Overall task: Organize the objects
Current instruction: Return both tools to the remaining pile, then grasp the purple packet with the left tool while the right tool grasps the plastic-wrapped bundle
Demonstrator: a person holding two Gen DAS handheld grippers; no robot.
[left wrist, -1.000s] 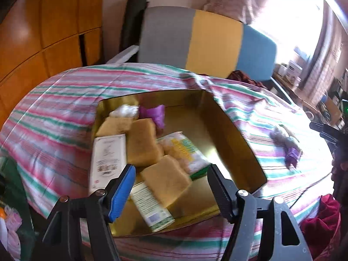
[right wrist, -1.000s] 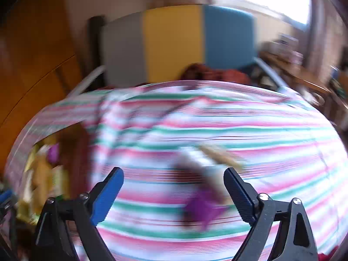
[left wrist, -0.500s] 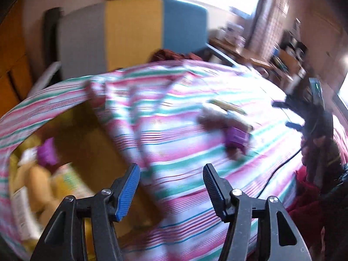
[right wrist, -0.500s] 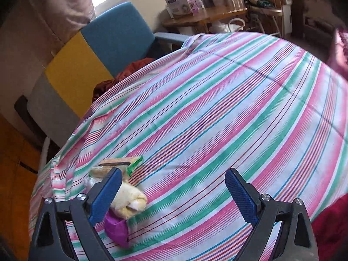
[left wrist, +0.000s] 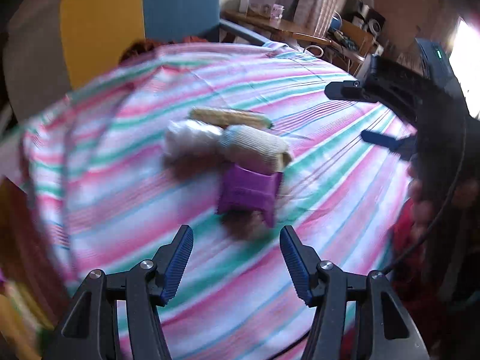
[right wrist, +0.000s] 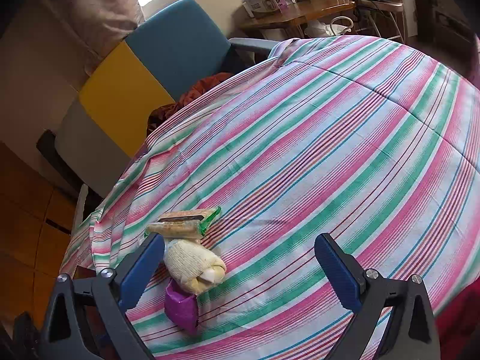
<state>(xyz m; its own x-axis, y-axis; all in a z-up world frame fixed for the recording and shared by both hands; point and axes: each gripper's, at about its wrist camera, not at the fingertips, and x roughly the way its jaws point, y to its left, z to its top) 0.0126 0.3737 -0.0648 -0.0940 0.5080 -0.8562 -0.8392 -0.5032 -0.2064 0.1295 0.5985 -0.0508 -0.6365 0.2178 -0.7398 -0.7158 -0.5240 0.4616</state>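
Observation:
A small heap lies on the striped cloth: a purple packet, a cream rolled cloth, a clear white-filled bag and a long tan snack bar with a green end. My left gripper is open and empty, just short of the purple packet. My right gripper is open and empty; its left finger stands beside the cream roll, with the purple packet below it and the snack bar beyond. In the left wrist view the right gripper shows at the right.
The gold tin's corner sits blurred at the left edge. A grey, yellow and blue chair stands behind the table. A wooden desk with boxes is at the back right. A black cable hangs at the right.
My left gripper has swung right from over the gold tin to the heap on the cloth. My right gripper has drawn slightly nearer the heap. Both stay open.

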